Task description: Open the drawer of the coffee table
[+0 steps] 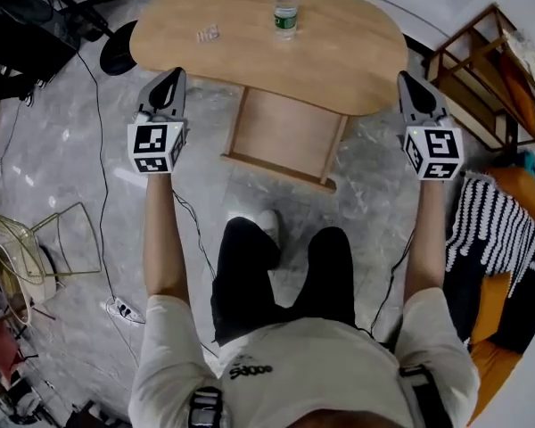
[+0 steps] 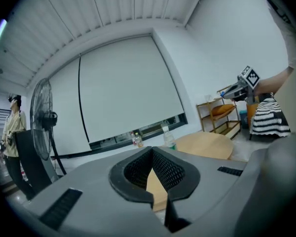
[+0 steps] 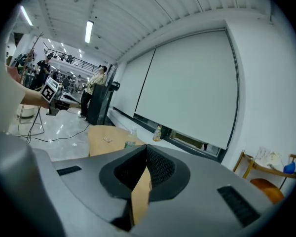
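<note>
The drawer (image 1: 285,136) stands pulled out from under the near edge of the table (image 1: 250,34), toward my legs, and I see its bare wooden floor from above. I count one drawer, and one bottle (image 1: 285,12) upright at the table's far edge, with a small pale object (image 1: 207,34) lying well apart to its left.

Both my forearms reach straight ahead, one on each side of the drawer and clear of it. The left tool (image 1: 175,77) and the right tool (image 1: 405,82) point away from me, roughly level. That makes two tools, each with one marker cube, left (image 1: 156,147) and right (image 1: 434,152).

The head view does not show the jaws well. In the left gripper view the left tool (image 2: 152,150) is clenched on nothing, pads meeting. The right gripper view shows the right tool (image 3: 146,150) clenched and empty too.

Only the gripper views show the room beyond: a standing fan (image 2: 42,117), a wooden shelf (image 2: 219,115), and a small bottle on the window sill (image 3: 158,132). Each gripper view also catches the opposite tool raised in the air.
</note>
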